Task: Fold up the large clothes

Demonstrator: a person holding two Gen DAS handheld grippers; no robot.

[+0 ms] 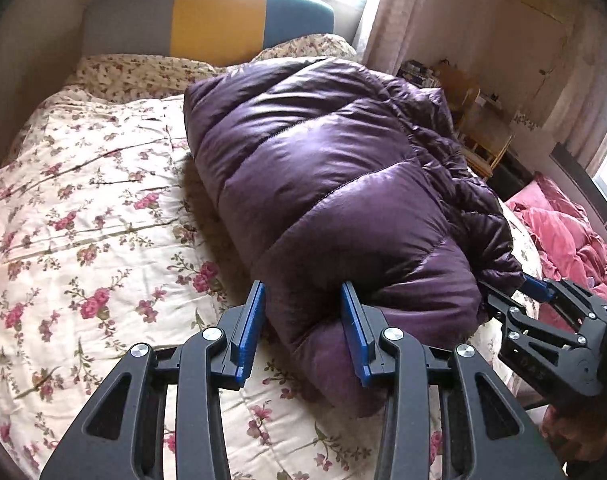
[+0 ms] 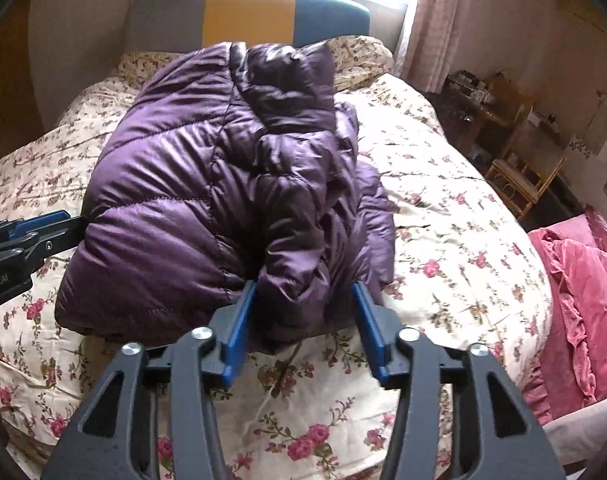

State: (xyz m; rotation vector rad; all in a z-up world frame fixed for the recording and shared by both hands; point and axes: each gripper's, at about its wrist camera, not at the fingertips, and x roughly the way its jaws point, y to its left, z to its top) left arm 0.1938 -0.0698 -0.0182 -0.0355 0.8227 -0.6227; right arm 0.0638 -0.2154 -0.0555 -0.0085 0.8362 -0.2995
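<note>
While the purple down jacket (image 1: 335, 184) lies folded into a thick bundle on the floral bedspread (image 1: 83, 220), the left gripper (image 1: 303, 300) sits at its near left edge, jaws spread wide, holding nothing. Further right, the right gripper (image 2: 305, 296) is parted just as wide around a bunched fold at the bundle's near right corner, not clamped

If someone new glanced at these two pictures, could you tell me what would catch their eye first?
First, the shiny purple puffer jacket, bundled into a thick fold in the middle of the floral bedspread. Next, the open left gripper and right gripper, their blue fingers at the bundle's near edge. Behind it, the grey, yellow and teal headboard stands below the window.
</note>
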